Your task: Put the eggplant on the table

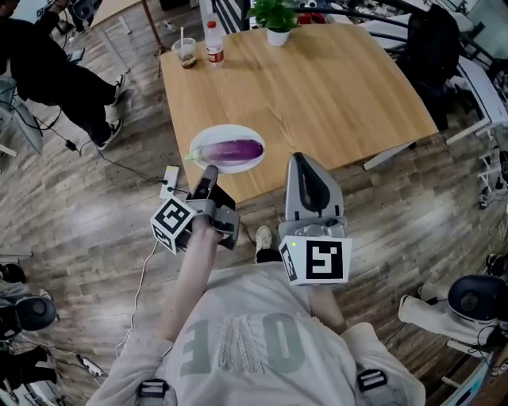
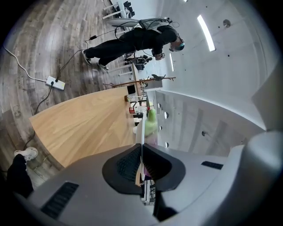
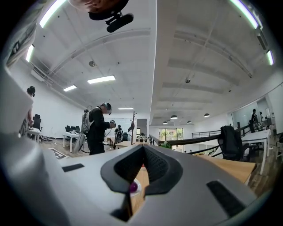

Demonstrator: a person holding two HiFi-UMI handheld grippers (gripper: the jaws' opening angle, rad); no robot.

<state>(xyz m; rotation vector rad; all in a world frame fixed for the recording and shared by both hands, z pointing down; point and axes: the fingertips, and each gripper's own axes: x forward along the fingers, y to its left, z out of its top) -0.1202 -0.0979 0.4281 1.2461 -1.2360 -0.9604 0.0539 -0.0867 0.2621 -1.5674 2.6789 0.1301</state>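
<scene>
A purple eggplant (image 1: 232, 149) with a green stem lies on a white plate (image 1: 238, 130) at the near edge of the wooden table (image 1: 317, 87). My left gripper (image 1: 209, 171) reaches the plate's near rim. In the left gripper view the plate (image 2: 141, 128) runs edge-on between the pads, my left gripper (image 2: 141, 165) is shut on it, and the eggplant's stem (image 2: 151, 122) shows beyond. My right gripper (image 1: 300, 161) is just right of the plate, shut and holding nothing. In the right gripper view, past the right gripper (image 3: 142, 163), a bit of the eggplant (image 3: 133, 187) shows. Whether the plate rests on the table I cannot tell.
At the table's far edge stand a potted plant (image 1: 276, 20), a bottle (image 1: 213, 41) and a cup (image 1: 186, 52). A power strip (image 1: 170, 181) with its cable lies on the floor by the near-left corner. A person in black (image 1: 48, 63) is at the left.
</scene>
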